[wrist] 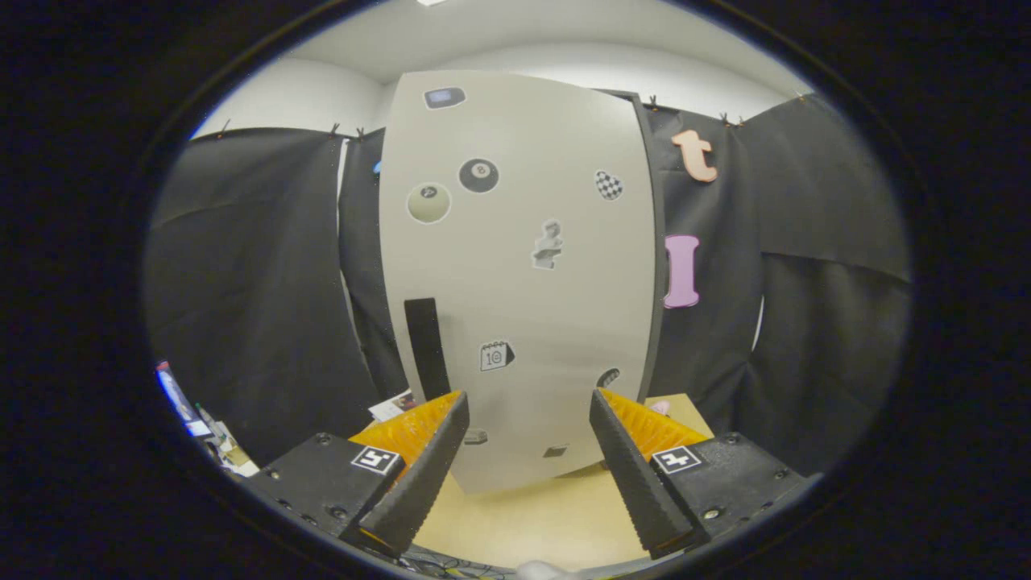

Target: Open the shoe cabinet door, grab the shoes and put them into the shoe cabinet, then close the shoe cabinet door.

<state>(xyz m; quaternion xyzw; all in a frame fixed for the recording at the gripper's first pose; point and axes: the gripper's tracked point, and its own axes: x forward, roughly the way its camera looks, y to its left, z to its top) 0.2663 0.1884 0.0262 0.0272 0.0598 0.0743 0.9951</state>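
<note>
The tongs (527, 403) are spread wide and hold nothing. Just ahead of them, filling the gap between the two fingers, stands the cabinet door (515, 266), a tall pale panel dotted with stickers, resting on a wooden table (532, 515). Ahead of the left finger a dark vertical handle (425, 346) runs down the panel. The door looks stiff, flat and probably light, swinging on hinges rather than lifting; its face seems too smooth and broad to pinch. The handle, or the door's free edge, looks the sensible hold. Shoes cannot be made out.

Recording booth: black cloth walls (242, 282) (clipped up).
</note>
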